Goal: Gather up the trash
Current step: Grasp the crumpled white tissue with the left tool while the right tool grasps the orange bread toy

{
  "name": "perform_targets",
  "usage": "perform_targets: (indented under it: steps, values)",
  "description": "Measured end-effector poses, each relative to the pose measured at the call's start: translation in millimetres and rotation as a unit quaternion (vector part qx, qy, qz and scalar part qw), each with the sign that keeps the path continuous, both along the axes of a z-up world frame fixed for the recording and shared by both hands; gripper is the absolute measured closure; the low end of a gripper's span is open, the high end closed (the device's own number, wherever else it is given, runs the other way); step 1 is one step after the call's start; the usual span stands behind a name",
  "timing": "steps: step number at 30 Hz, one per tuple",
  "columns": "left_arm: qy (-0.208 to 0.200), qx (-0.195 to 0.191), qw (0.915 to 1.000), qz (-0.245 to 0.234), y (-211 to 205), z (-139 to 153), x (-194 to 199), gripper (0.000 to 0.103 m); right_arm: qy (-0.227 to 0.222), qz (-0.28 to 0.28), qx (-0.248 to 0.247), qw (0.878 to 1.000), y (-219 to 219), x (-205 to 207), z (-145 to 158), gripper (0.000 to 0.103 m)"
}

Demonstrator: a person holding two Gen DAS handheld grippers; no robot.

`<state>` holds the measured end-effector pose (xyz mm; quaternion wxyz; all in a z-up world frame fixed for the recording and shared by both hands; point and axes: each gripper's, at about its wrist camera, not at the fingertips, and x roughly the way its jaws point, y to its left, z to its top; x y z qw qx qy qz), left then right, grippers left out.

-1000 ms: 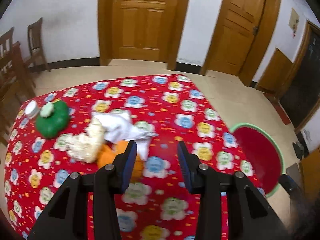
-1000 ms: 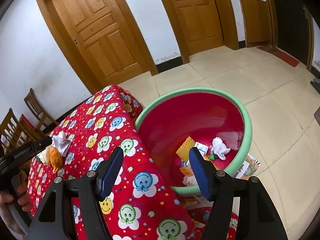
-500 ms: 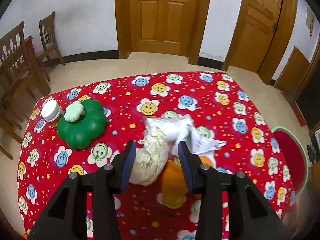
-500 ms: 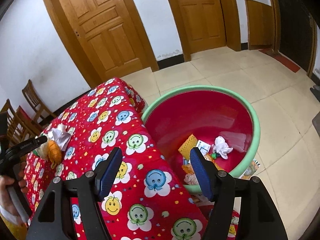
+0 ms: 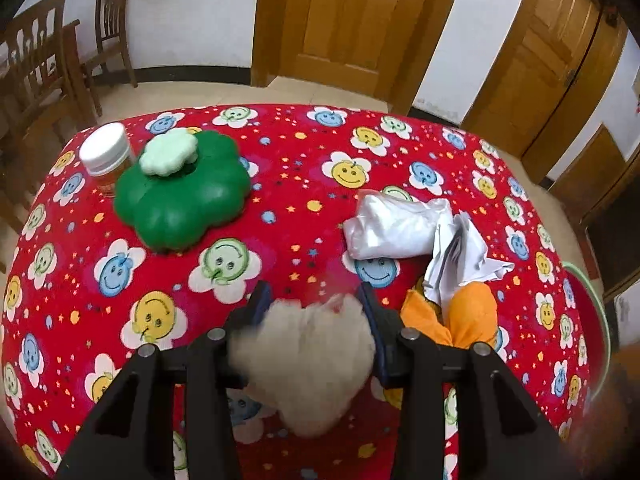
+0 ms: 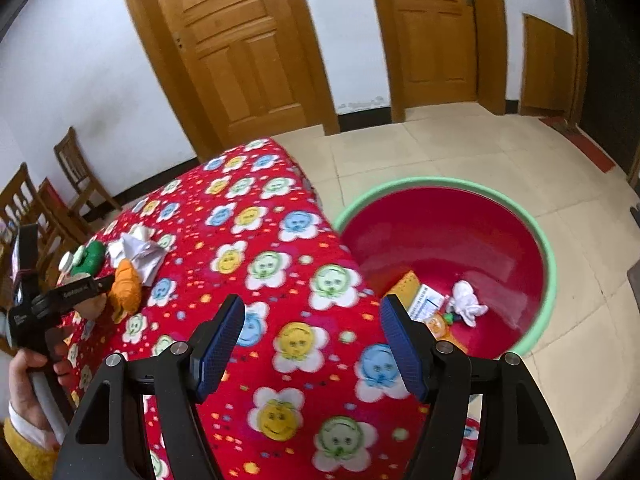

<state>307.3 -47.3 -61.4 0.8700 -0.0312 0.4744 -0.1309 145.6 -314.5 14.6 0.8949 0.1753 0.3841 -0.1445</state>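
Left hand-held gripper (image 5: 312, 304) clamps the cream wad (image 5: 308, 356) loosely; right hand-held gripper (image 6: 312, 320) gapes empty; soft wad may slip before reaching basin (image 6: 548, 256)

The left gripper (image 5: 314, 306), a black two-finger tool with dark blue ribbed pads (image 5: 260, 304), points forward and downward, its jaws standing on either side of a pale, fluffy cream wad (image 5: 308, 352) that fills the gap between them; whether the pads press it cannot be told. Seen from the right wrist view, the person's bare left hand (image 6: 30, 376) wraps the tool's handle, a yellow cuff at the wrist. The right gripper (image 6: 312, 338), of the same black build with blue textured pads (image 6: 218, 344), hangs with its jaws spread wide and nothing between them.
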Motion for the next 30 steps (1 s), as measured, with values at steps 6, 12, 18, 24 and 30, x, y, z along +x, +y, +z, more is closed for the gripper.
perform_targets:
  steps: [6,12,18,24,30]
  values:
    - [0.002,-0.041,0.9991,0.014,17.3,-1.6,-7.6,0.059,-0.001,0.039,-0.008,0.999,29.1,25.4,2.2,0.031]
    - [0.01,-0.069,0.9974,0.017,26.9,1.8,-17.2,0.059,-0.003,0.085,-0.021,0.996,63.9,53.1,3.8,0.031]
    - [0.0,-0.079,0.9968,0.015,40.3,12.6,-27.6,0.059,-0.002,0.125,-0.021,0.992,94.2,78.8,-1.1,0.031]
    - [0.006,-0.095,0.9954,0.014,47.3,17.6,-31.3,0.059,-0.007,0.163,-0.015,0.986,120.9,100.3,-8.4,0.032]
    - [-0.012,-0.102,0.9946,0.014,50.1,35.2,-37.9,0.059,0.003,0.19,-0.003,0.982,139.9,118.8,-23.4,0.037]
